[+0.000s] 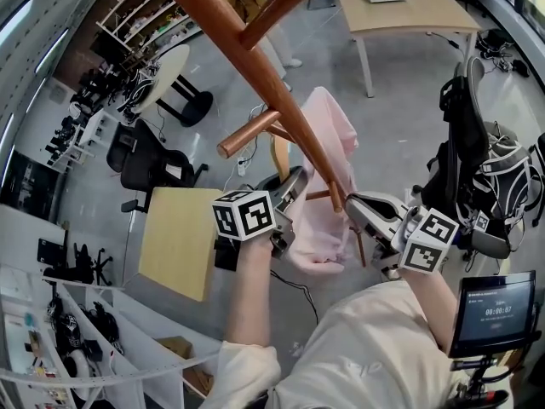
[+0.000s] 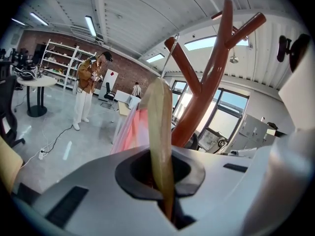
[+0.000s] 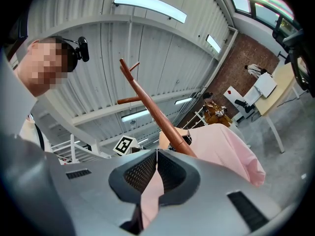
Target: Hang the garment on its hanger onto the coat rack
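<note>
Tightly, left claw [image 2: 163, 177] pinches flat, pale wooden hanger [image 2: 159, 117].

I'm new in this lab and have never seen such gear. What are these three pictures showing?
No robot here: a person holds a two-jaw gripper in each hand. One picture comes from a camera on the person's head, looking down; the other two come from cameras riding on each gripper. The left gripper is shut on a wooden hanger; the right gripper pinches the pink garment draped on it. Both are up against the brown coat rack. Whether the hanger hangs from a branch yet, I cannot tell.
</note>
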{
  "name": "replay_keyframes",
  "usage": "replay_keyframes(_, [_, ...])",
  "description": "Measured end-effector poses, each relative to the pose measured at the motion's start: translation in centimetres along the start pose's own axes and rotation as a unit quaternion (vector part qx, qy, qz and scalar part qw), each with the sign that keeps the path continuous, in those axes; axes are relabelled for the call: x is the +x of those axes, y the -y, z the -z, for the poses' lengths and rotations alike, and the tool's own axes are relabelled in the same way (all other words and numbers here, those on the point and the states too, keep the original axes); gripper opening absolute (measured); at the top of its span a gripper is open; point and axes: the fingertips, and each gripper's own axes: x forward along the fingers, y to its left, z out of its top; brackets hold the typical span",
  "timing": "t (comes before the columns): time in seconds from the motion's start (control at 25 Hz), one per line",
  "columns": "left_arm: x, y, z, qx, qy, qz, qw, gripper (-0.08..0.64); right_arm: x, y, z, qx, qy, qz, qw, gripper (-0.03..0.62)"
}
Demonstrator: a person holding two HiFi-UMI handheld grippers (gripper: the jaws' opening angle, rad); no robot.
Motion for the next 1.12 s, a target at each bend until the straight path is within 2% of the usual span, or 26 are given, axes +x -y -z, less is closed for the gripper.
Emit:
replay_keyframes(0.72, [1.3, 0.2, 3.1, 0.019, -0.035, 0.008, 0.9992, 0.003, -0.8, 0.6, 0.5, 0.011, 0.002, 0.008, 1.000, 0.012])
replay_keyframes(1.12, [2.4, 0.5, 5.3, 0.064, -0.062, -0.007, 0.9960, 0.003, -1.9, 1.3, 0.7, 0.016, 0.009, 0.017, 1.000, 0.012])
